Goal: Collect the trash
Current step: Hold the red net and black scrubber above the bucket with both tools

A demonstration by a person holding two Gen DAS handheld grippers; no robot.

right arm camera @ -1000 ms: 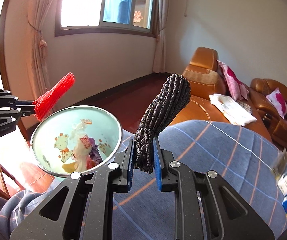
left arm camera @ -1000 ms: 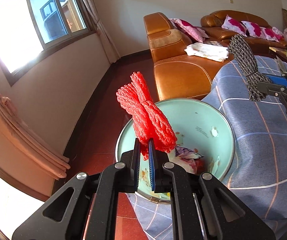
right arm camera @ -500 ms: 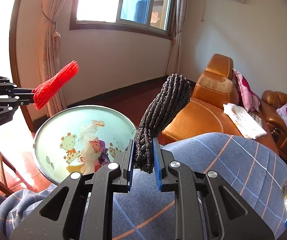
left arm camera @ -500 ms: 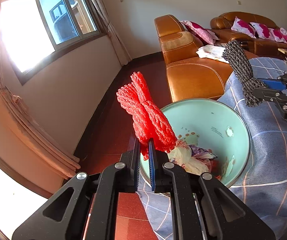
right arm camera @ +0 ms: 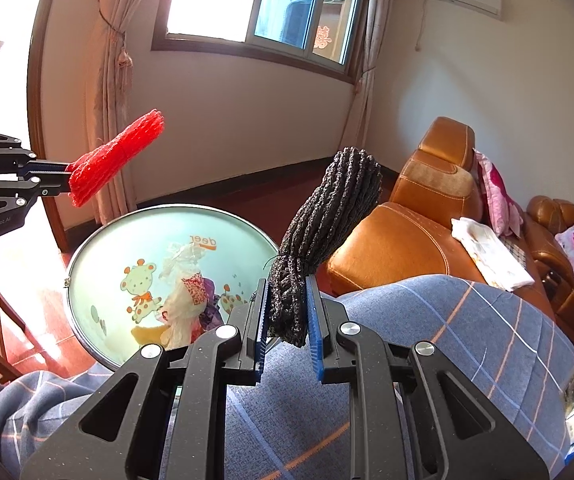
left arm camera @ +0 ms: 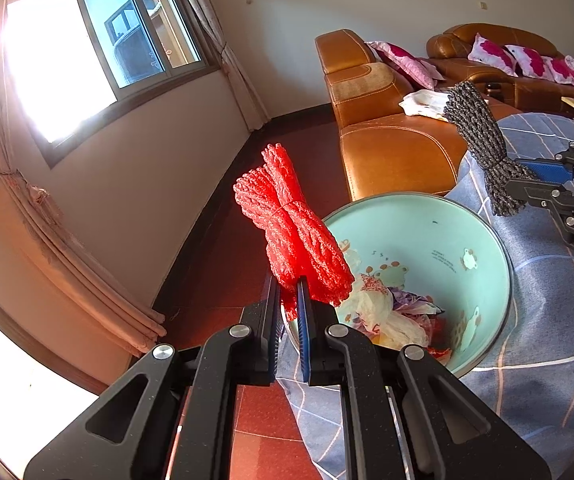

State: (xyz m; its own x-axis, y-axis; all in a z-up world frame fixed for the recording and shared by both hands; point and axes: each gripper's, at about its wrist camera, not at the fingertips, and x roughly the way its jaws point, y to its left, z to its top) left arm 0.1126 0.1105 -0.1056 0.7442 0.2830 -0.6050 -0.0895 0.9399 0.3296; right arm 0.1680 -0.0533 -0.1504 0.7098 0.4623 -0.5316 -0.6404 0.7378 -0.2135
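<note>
While the left tongs [left arm camera: 289,300] grip the red bundle [left arm camera: 291,232] and the right tongs [right arm camera: 287,320] the black bundle [right arm camera: 323,240], carry both fully over the bin [right arm camera: 99,248] before letting go.

Both wrist cameras look down along their jaws, close, sharing the mint basin [left arm camera: 483,240] [right arm camera: 99,264].

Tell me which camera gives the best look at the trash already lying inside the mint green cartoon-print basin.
The right wrist view: it looks down into the mint green cartoon-print basin, so the crumpled plastic and paper trash lies nearly unobstructed. In the left wrist view the same trash is partly hidden behind the left gripper and its red mesh bundle.
</note>
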